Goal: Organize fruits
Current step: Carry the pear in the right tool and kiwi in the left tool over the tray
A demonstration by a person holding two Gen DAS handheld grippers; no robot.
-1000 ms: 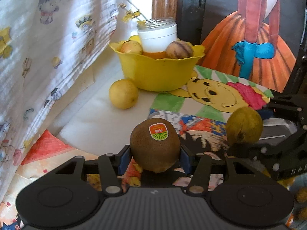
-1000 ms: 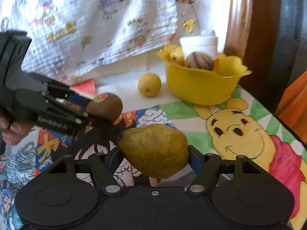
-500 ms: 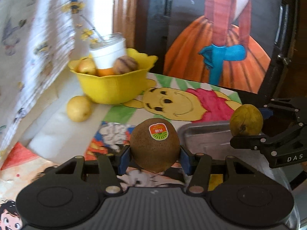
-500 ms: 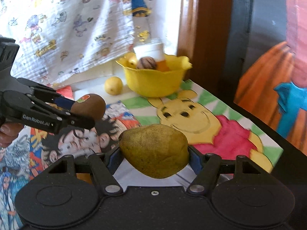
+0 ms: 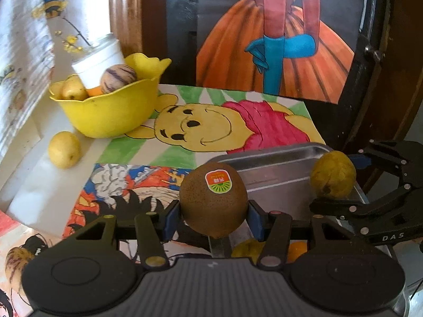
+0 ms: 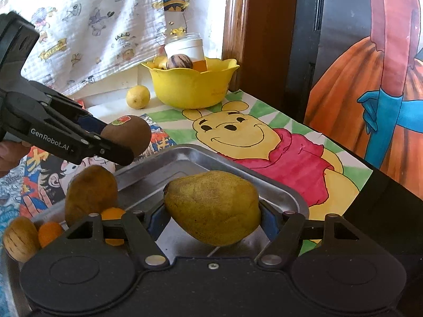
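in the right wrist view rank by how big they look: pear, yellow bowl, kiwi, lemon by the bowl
1. pear, though it is nearest the camera
2. yellow bowl
3. kiwi
4. lemon

1. A white jar (image 5: 99, 60) stands tilted at 11 o'clock in the left wrist view.
2. A bear drawing (image 6: 253, 142) lies flat at the centre.
3. A cartoon-print cloth (image 6: 87, 26) hangs at 11 o'clock.
4. An orange-skirt picture (image 5: 275, 52) stands upright at 1 o'clock.
5. Comic-print sheets (image 5: 127, 185) cover the table at 8 o'clock.
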